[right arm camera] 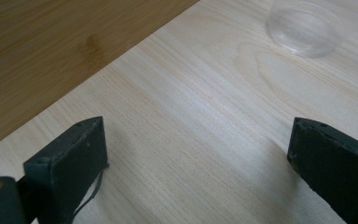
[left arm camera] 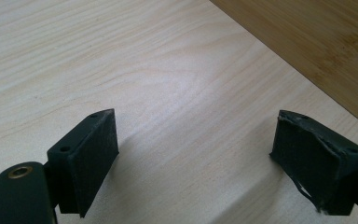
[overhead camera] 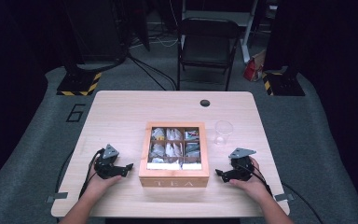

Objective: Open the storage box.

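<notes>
Both grippers, left (overhead camera: 127, 166) & right (overhead camera: 219, 173), rest w/ jaws wide & empty either side of the wooden tea box (overhead camera: 174, 177) at table (overhead camera: 121, 112) centre; probably stiff, fairly heavy, glass-topped, so grip its side walls.

Worktop (overhead camera: 121, 112): pale matt wood grain. Tea box (overhead camera: 174, 179): darker smooth wood. Cup (overhead camera: 223, 131): clear plastic. Gripper pads (left arm camera: 91, 154): matt black rubber.
</notes>
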A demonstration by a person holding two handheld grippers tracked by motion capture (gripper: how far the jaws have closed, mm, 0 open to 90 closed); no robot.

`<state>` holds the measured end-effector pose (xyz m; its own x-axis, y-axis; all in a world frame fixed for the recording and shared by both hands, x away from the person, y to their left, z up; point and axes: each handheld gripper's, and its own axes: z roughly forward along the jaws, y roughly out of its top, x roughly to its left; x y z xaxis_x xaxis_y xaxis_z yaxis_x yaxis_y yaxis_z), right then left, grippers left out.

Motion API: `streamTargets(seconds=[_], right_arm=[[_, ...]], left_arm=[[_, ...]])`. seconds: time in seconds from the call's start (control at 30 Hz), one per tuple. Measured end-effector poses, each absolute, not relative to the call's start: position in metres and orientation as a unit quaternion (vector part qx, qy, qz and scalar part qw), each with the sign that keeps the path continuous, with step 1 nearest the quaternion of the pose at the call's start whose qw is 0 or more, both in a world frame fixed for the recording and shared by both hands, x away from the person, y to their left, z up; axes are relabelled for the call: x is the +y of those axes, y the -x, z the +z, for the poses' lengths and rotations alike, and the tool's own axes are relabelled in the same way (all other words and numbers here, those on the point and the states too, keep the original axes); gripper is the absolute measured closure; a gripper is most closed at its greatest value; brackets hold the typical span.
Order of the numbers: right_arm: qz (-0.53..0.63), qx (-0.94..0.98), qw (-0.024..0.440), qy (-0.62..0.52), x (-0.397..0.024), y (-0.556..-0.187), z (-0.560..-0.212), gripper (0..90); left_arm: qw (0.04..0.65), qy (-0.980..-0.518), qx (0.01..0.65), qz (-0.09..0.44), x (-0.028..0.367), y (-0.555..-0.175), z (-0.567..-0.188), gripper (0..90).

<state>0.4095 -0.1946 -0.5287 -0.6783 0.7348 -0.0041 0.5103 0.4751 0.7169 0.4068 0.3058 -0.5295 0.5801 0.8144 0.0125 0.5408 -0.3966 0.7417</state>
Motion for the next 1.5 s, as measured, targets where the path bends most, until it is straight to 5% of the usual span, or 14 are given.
streamTargets(seconds=[0.7,1.23,1.5], right_arm=[[0.354,0.841,0.157,-0.377,-0.194,-0.409,-0.529,3.6],[0.356,0.841,0.159,-0.375,-0.193,-0.405,-0.521,32.4],[0.356,0.844,0.183,-0.356,-0.19,-0.397,-0.508,35.5]], left_arm=[[0.357,-0.812,0.422,0.189,0.305,-0.406,-0.529,14.3],[0.36,-0.801,0.44,0.186,0.307,-0.405,-0.526,22.7],[0.375,-0.796,0.447,0.162,0.308,-0.4,-0.515,30.8]])
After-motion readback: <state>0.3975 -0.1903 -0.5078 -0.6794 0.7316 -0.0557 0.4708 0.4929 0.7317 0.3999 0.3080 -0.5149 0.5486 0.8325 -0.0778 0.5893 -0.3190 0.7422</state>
